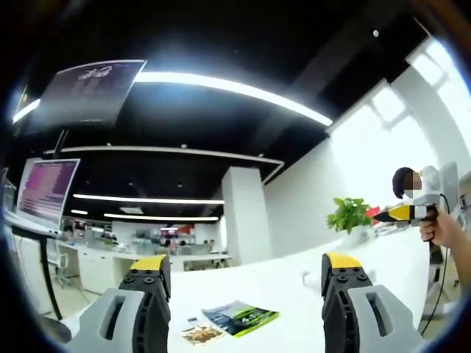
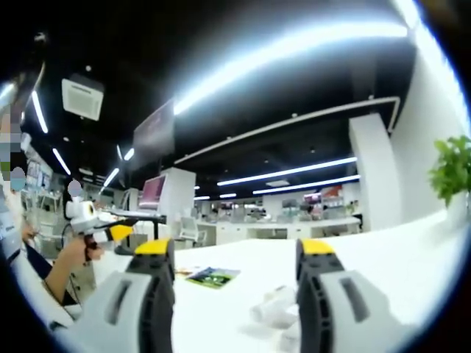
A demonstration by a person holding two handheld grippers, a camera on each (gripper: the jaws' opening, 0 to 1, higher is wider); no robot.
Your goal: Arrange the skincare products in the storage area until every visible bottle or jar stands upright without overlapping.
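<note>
1. Your left gripper [image 1: 243, 276], in the left gripper view, rises from the bottom edge with its two yellow-tipped jaws spread wide and nothing between them.
2. Beneath and between those jaws lies a white table [image 1: 287, 283]. A green brochure [image 1: 241, 317] rests flat on it near the left jaw, with a smaller card [image 1: 202, 334] just beside it.
3. At the right edge of this view, a hand [image 1: 439, 228] holds your right gripper [image 1: 397, 214] above the table; you cannot tell its opening from here. A green plant [image 1: 349, 215] stands on the table near it.
4. Monitors [image 1: 48, 190] hang at the left under long ceiling lights.
5. Your right gripper [image 2: 237, 250], in the right gripper view, also holds its jaws wide apart and empty.
6. Low between these jaws, blurred white skincare products [image 2: 276, 309] sit on the table [image 2: 383, 250]; whether they stand or lie cannot be told.
7. Farther left on the table lies the brochure [image 2: 212, 276].
8. At the left edge a hand [image 2: 79, 250] holds your left gripper [image 2: 140, 218]. The plant [image 2: 452, 168] sits at the right edge.
</note>
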